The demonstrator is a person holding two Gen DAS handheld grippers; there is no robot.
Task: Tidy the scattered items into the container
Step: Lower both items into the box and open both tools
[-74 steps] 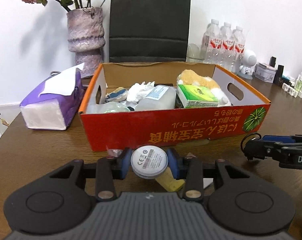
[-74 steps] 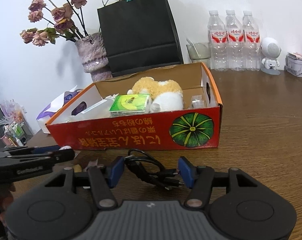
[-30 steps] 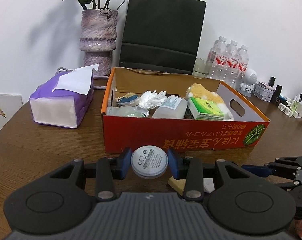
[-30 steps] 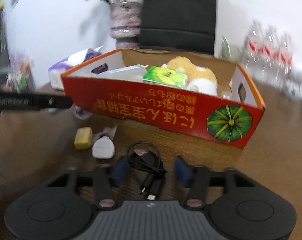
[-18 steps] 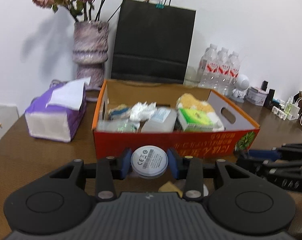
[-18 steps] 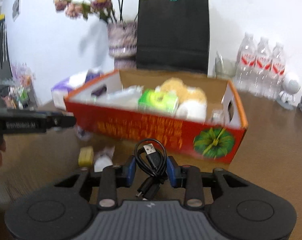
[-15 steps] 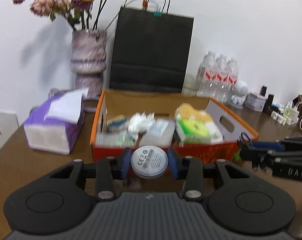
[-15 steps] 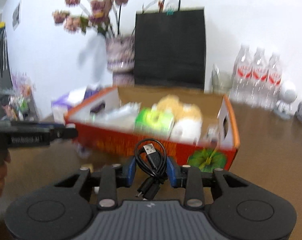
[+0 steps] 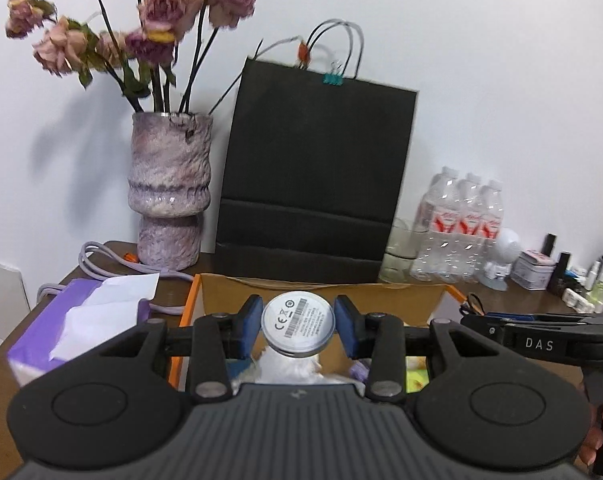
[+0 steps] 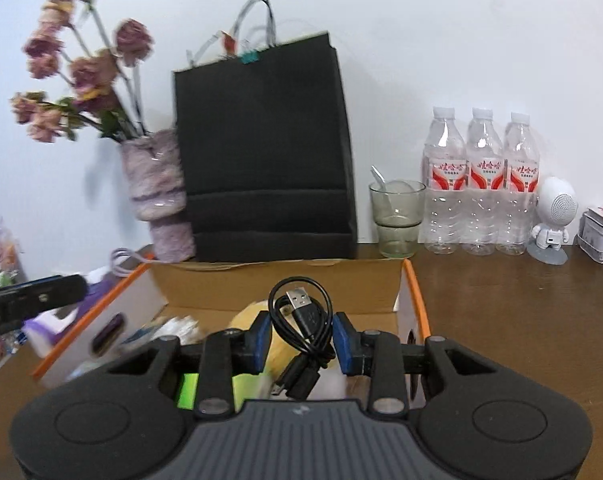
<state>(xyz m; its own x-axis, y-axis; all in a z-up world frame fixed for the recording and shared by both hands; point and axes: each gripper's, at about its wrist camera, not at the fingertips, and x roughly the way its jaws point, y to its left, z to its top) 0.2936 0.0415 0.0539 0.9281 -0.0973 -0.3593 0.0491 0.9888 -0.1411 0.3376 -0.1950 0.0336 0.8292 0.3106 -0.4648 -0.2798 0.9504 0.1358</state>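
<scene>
My left gripper (image 9: 298, 327) is shut on a round white disc (image 9: 298, 327) with a CE label and holds it above the left part of the orange cardboard box (image 9: 229, 294). My right gripper (image 10: 301, 336) is shut on a coiled black USB cable (image 10: 301, 330) and holds it above the right part of the same box (image 10: 411, 292). The box holds a yellow plush toy (image 10: 279, 350), a green packet (image 10: 189, 390) and white items. The right gripper also shows at the right of the left wrist view (image 9: 541, 330); the left one shows at the left of the right wrist view (image 10: 33, 294).
Behind the box stand a black paper bag (image 9: 313, 184), a purple vase of dried roses (image 9: 169, 192), a glass (image 10: 397, 220), three water bottles (image 10: 481, 200) and a white robot figure (image 10: 551, 220). A purple tissue pack (image 9: 81, 328) lies left of the box.
Both grippers rose from the table and moved forward over the box. The right gripper closed on the cable and lifted it; the left kept hold of the disc.
</scene>
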